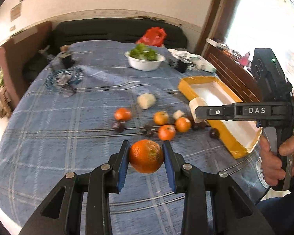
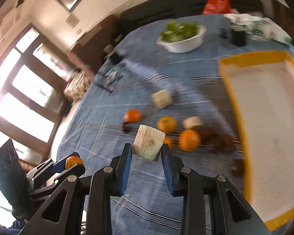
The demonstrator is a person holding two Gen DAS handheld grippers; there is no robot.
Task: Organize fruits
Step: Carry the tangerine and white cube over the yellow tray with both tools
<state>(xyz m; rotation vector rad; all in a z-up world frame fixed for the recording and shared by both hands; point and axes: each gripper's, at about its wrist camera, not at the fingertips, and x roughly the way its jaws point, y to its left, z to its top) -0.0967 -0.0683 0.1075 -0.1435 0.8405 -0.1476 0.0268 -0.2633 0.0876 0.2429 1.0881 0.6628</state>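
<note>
Mandarin, round and orange with dimpled skin (image 1: 146,156), clamped between the blue pads of the left tool (image 1: 146,152), raised off the blue checked cloth (image 1: 49,137) that covers the worktop, over the near edge. Right tool (image 2: 147,149) grips a pale cream ridged block, roughly rectangular (image 2: 148,144), likewise lifted; in the left wrist view that block hangs at the near left rim of the tray.

Loose on the cloth mid-worktop: four more orange mandarins in a ragged row, one far left (image 1: 122,114), one yellower (image 1: 161,117), two close together (image 1: 183,124) (image 1: 166,132). Several small dark purple-brown fruits (image 1: 118,126) scattered among them; kind cannot be told through the blur. Two further pale blocks, the larger one (image 1: 146,100) beyond the row, the smaller (image 1: 178,114) just beside the yellowish mandarin.

Shallow rectangular tray, white inside with yellow border (image 2: 264,107), along the right edge of the worktop, holding nothing visible.

Far edge: white bowl of green leaves (image 1: 145,63), red plastic bag (image 1: 153,36) behind it, crumpled white wrapping at the far right corner. Person's hand (image 1: 276,160) around the right tool's handle.
</note>
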